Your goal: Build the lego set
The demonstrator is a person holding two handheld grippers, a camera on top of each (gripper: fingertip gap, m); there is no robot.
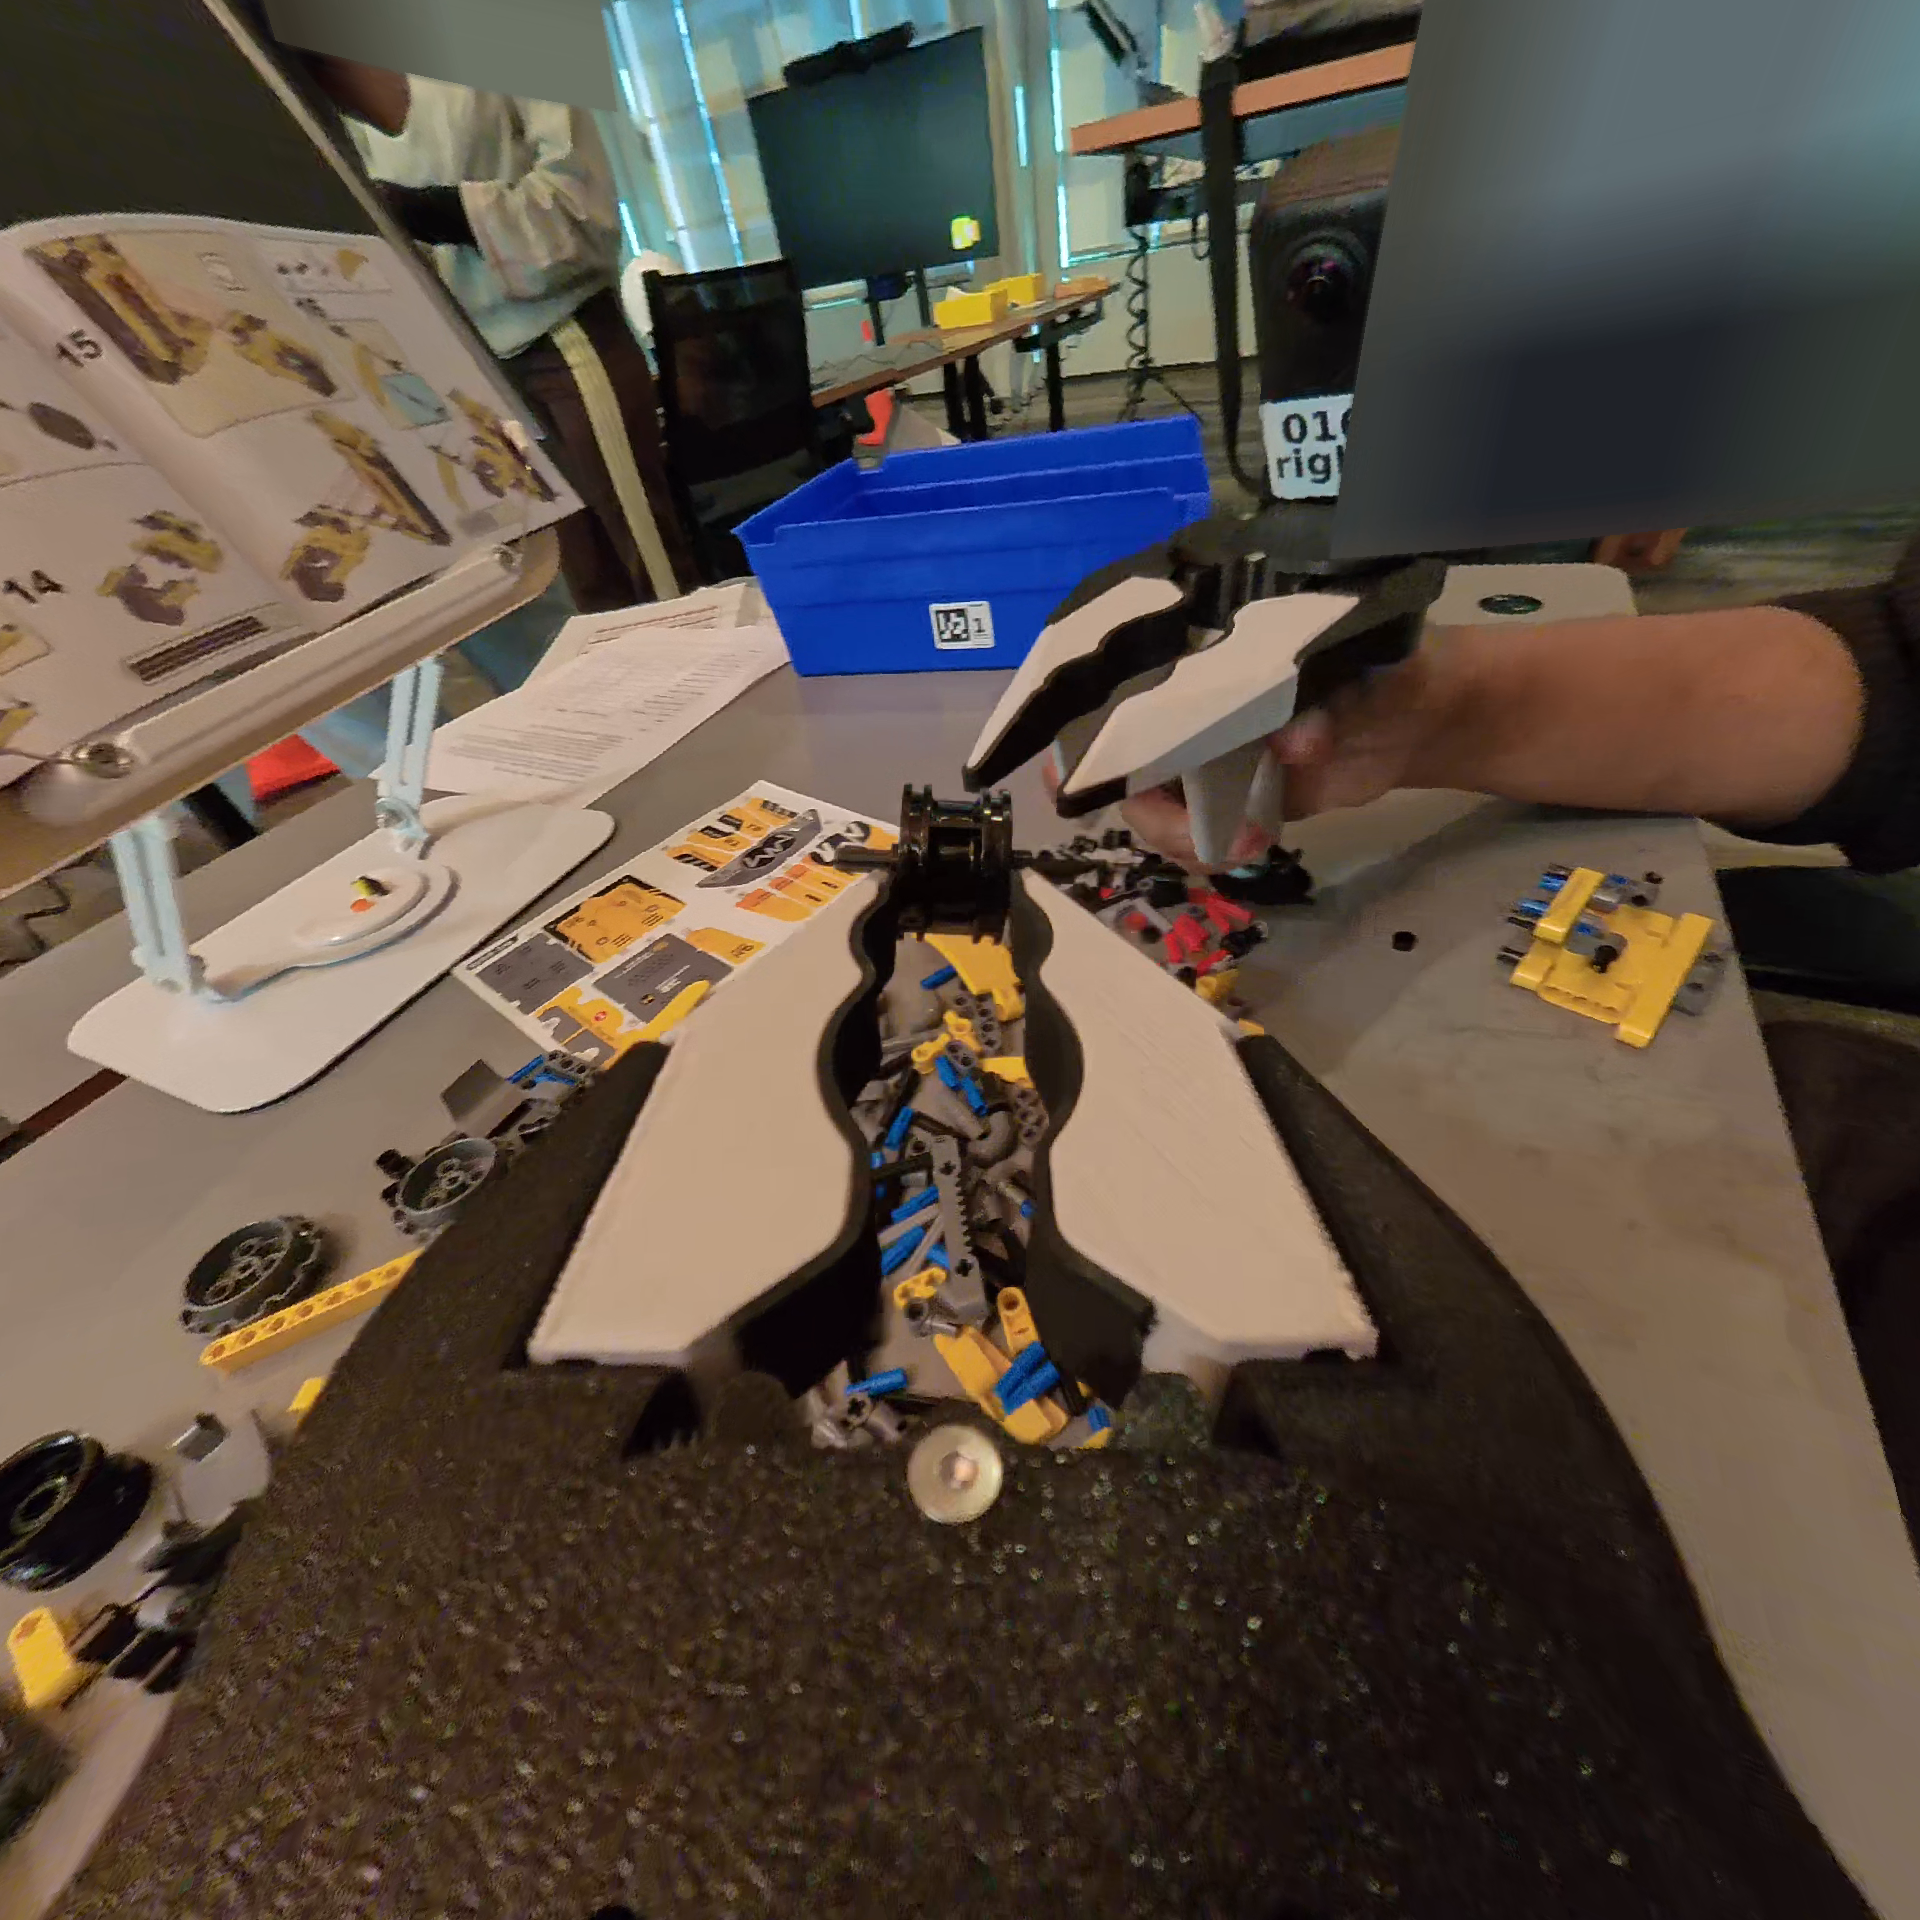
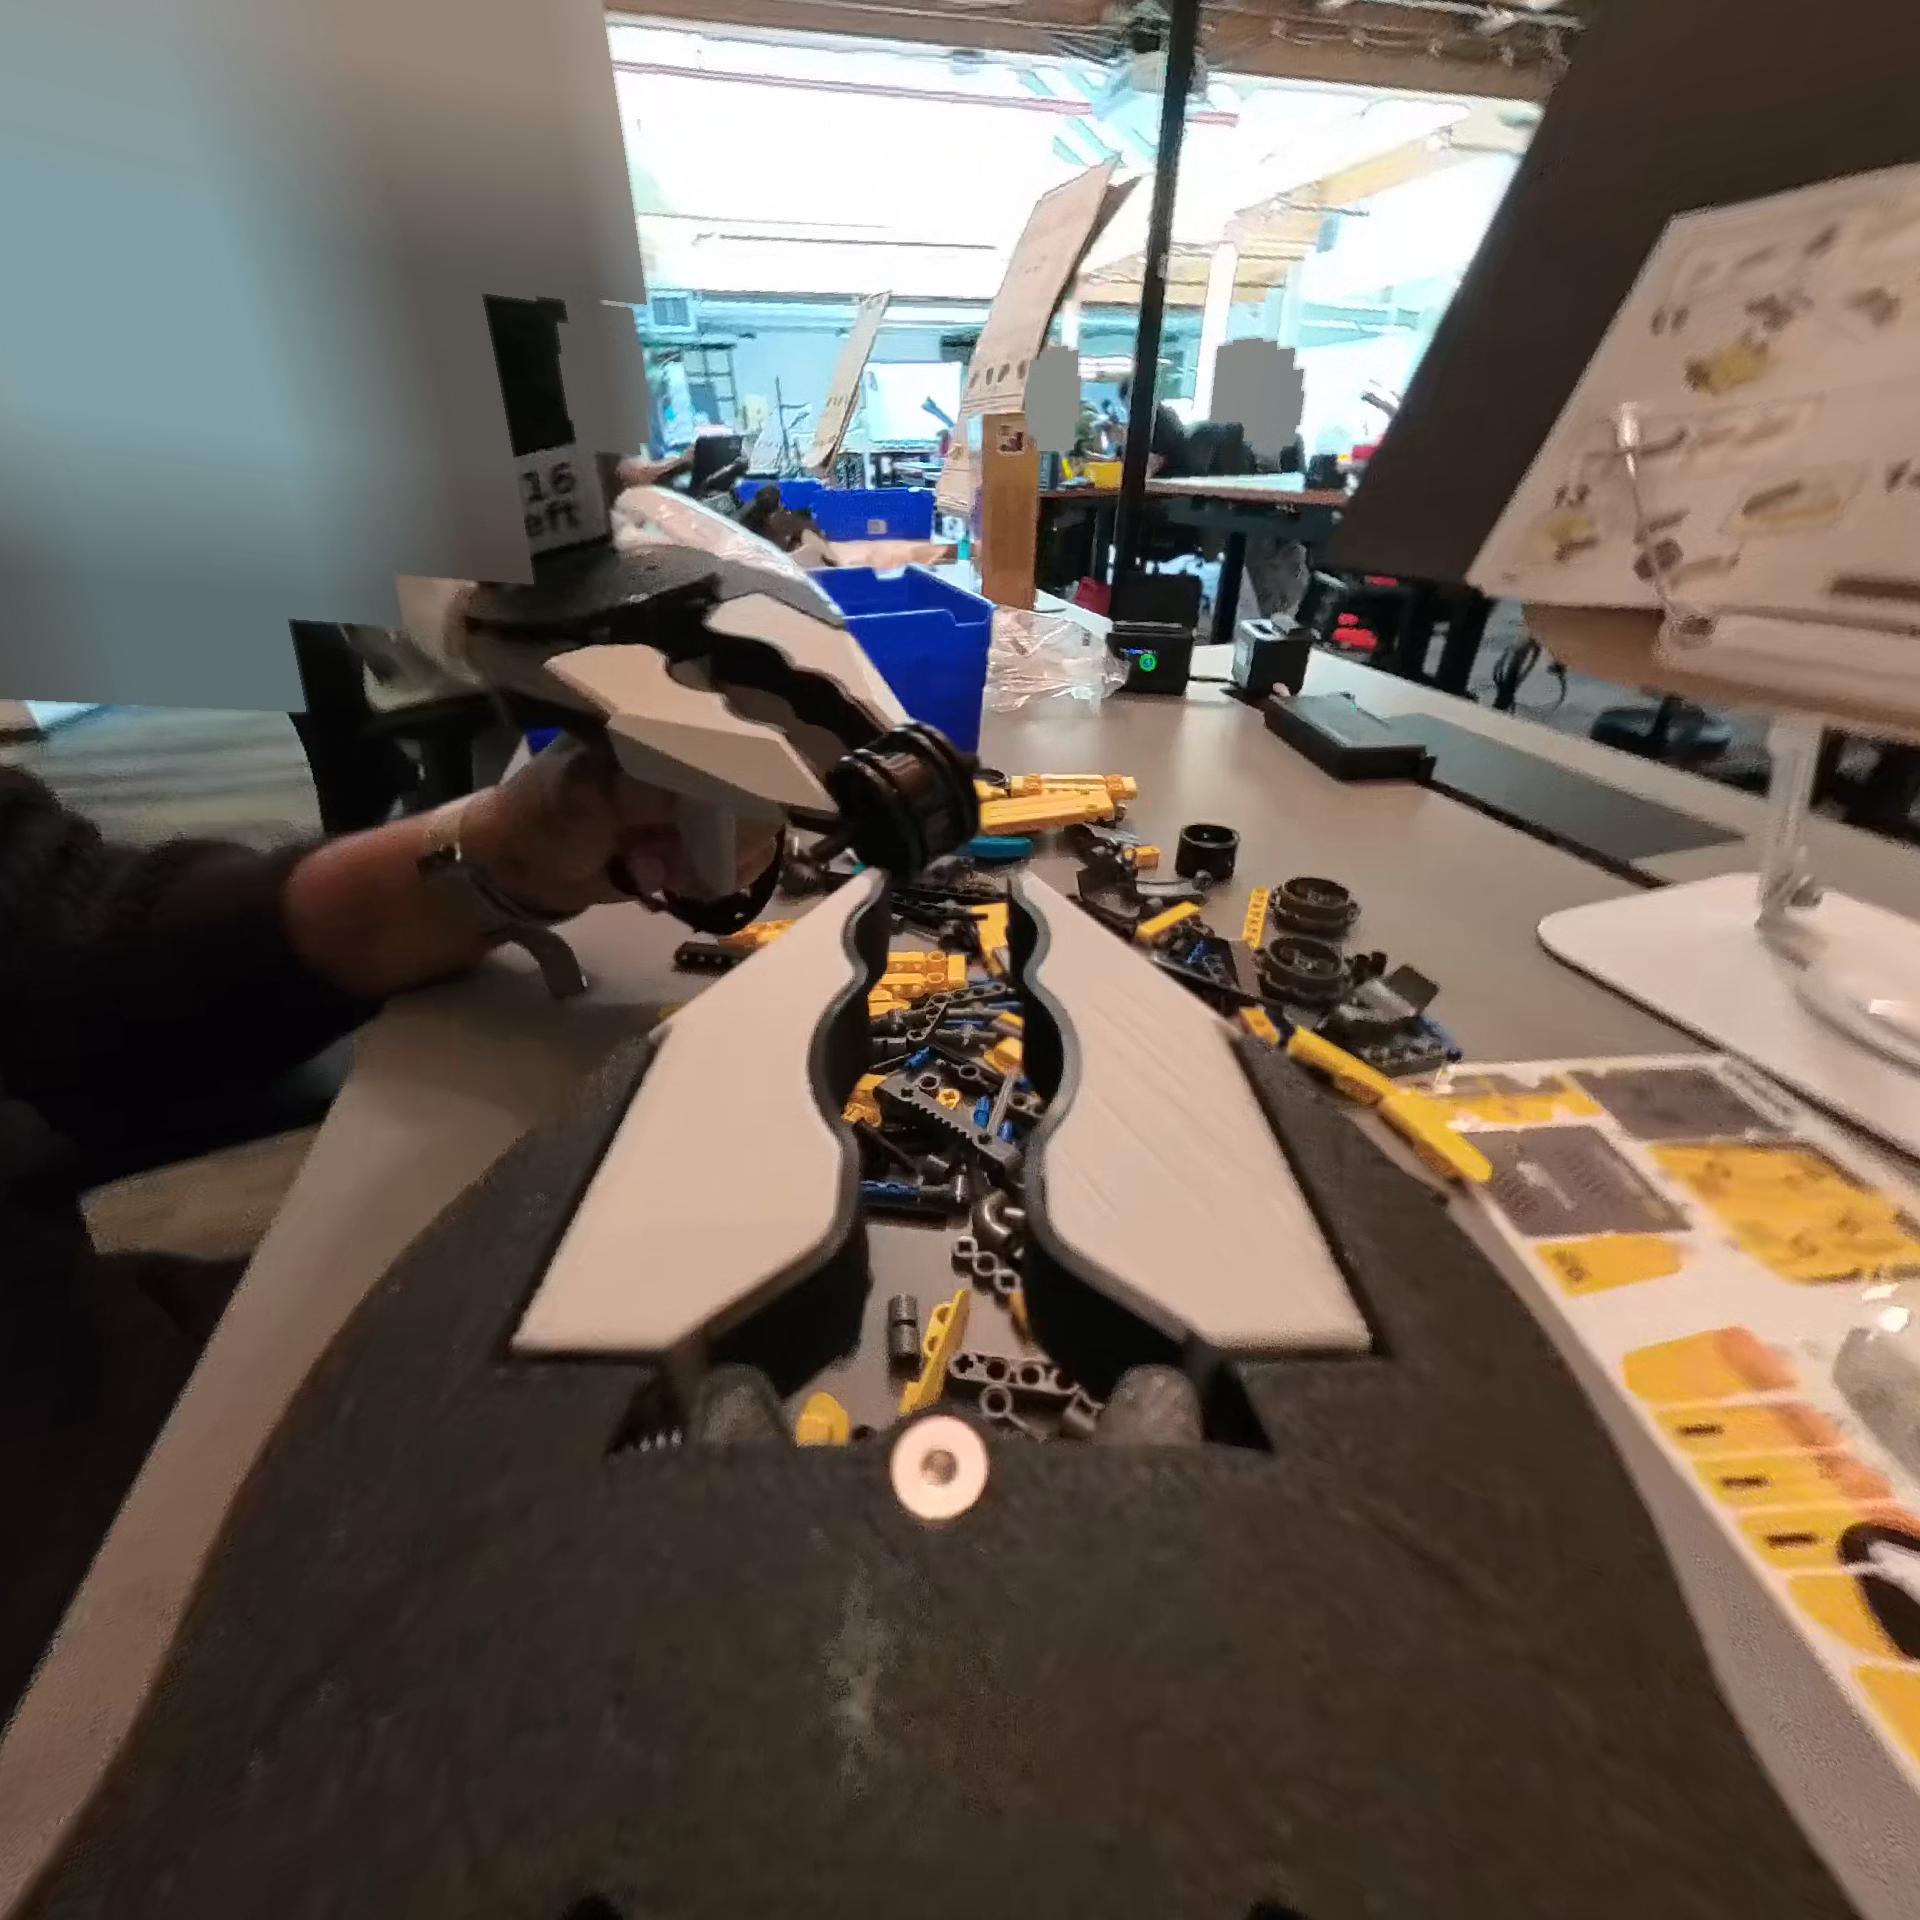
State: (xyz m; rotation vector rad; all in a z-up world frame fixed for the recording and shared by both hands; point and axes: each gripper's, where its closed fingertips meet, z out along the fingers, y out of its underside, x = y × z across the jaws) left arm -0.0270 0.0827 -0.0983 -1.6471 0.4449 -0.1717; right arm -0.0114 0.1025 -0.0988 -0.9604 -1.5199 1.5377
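Gripping: left hand-held gripper (image 1: 954, 883) is clamping a black wheel hub (image 1: 954, 847) at its fingertips, above the loose brick pile (image 1: 951, 1164).
Right hand-held gripper (image 2: 948, 883): is hanging parted, empty, over the pile on the surface (image 1: 1455, 1143).
Labels: white tags are showing on both handles and on the blue bin (image 1: 966, 540); text skipped.

Printed marks on six things; the words and numbers are not copied here.

An open instruction booklet (image 1: 239, 436) on a white stand carries printed step numbers beside its drawings. The blue bin (image 1: 966, 540) has a small white square tag (image 1: 961, 625) on its front wall. A white label (image 1: 1304, 447) sits on the body of the right gripper (image 1: 1023, 787), and a similar label (image 2: 556, 499) on the left gripper (image 2: 873, 769). The yellow and grey sticker sheet (image 1: 675, 935) and the white printed sheets (image 1: 623, 696) bear print too small to read.
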